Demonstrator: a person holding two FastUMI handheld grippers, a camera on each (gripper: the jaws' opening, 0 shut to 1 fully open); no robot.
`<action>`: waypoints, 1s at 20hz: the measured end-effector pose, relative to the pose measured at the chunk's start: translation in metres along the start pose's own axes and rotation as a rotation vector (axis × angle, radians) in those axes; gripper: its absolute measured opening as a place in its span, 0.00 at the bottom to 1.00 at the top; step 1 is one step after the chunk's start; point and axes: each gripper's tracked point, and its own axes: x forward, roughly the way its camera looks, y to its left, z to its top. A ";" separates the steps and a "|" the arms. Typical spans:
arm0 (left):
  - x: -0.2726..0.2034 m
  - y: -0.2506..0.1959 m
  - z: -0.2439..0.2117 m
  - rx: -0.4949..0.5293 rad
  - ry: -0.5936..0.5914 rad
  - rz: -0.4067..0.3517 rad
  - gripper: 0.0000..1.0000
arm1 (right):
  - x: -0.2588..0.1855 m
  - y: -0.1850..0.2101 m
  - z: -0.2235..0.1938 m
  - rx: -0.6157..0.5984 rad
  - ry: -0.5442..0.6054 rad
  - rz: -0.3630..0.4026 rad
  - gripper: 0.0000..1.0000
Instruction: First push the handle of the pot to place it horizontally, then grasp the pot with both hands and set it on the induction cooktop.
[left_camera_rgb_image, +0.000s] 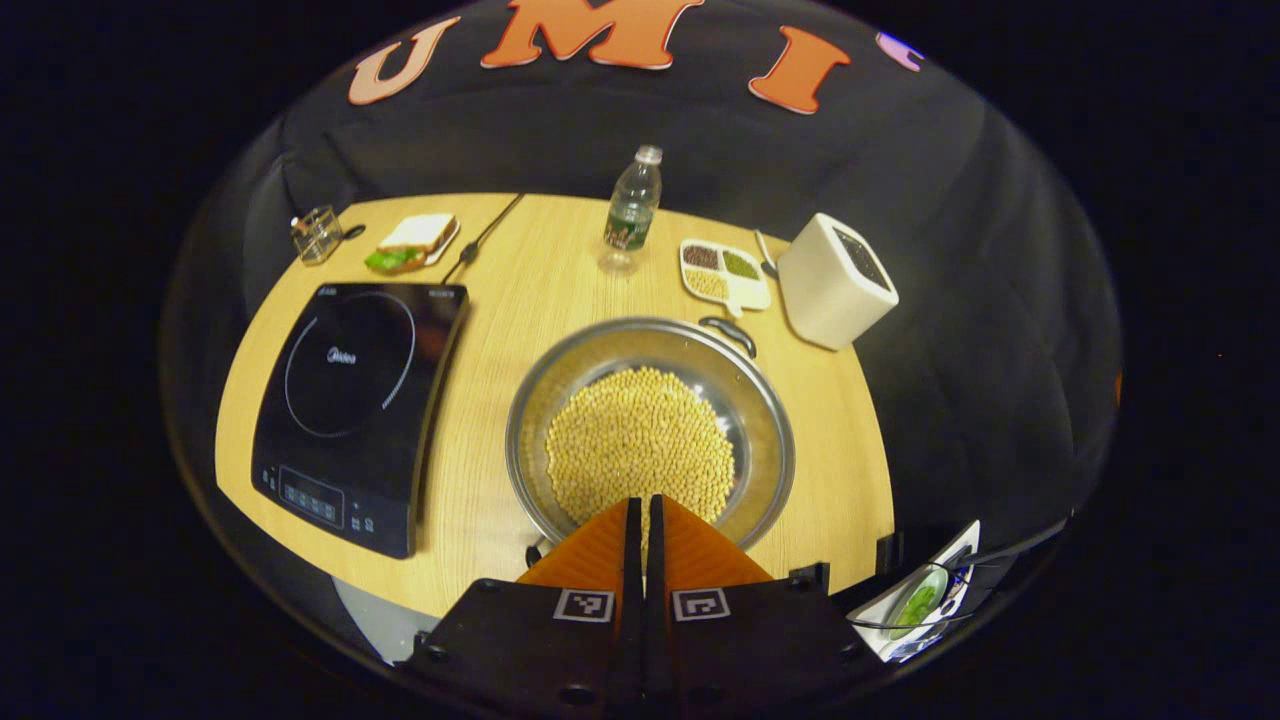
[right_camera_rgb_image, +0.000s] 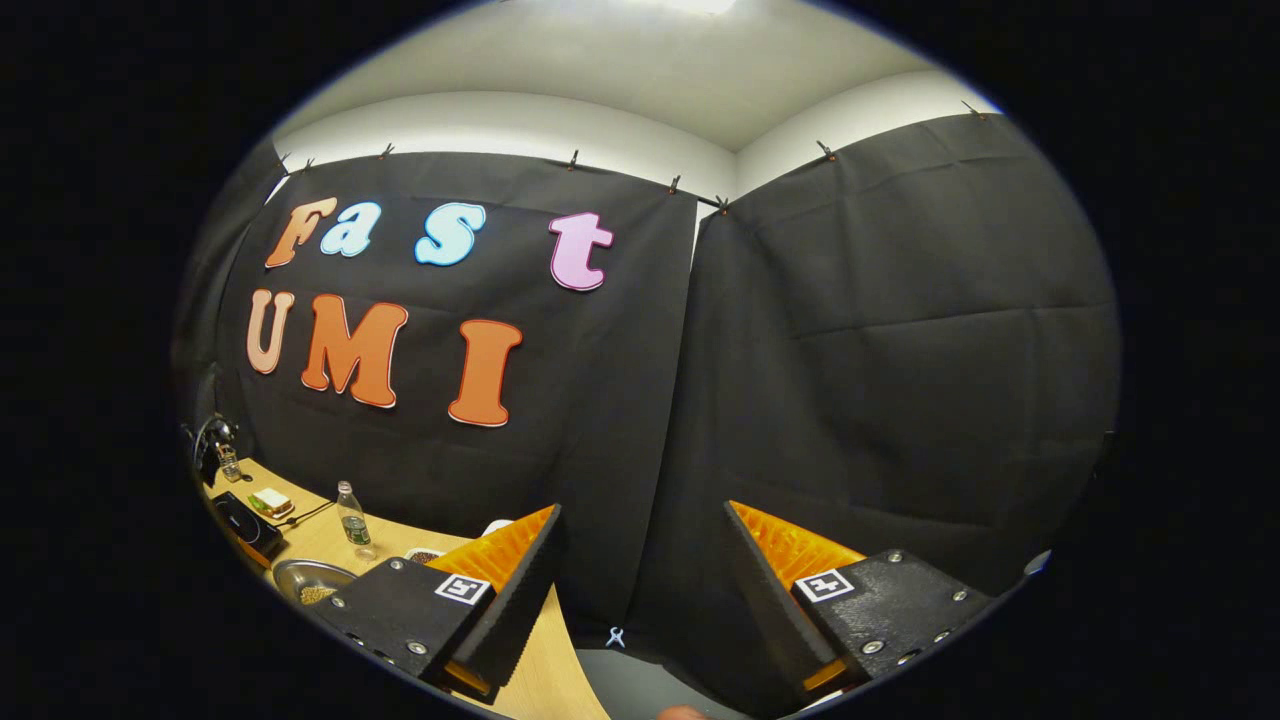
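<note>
One wooden table (left_camera_rgb_image: 520, 300) stands against black cloth walls (right_camera_rgb_image: 900, 350).

Black cloth (right_camera_rgb_image: 880, 350) hangs as the booth's wall on two sides, meeting at a corner and held up along its top edge by small clips. Above it runs a pale wall (right_camera_rgb_image: 520, 125) under a white ceiling (right_camera_rgb_image: 650, 60), brightly lit. A light wooden table (left_camera_rgb_image: 520, 300) stands against the cloth
</note>
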 end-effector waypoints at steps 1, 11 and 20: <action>0.006 -0.001 -0.015 -0.022 0.053 0.003 0.08 | 0.000 -0.001 -0.002 0.000 0.002 0.001 0.95; 0.037 -0.010 -0.093 -0.147 0.355 -0.012 0.08 | 0.000 -0.015 -0.019 0.031 0.051 -0.030 0.95; 0.063 0.006 -0.117 -0.199 0.477 -0.032 0.08 | -0.014 0.001 -0.017 0.001 0.086 -0.077 0.95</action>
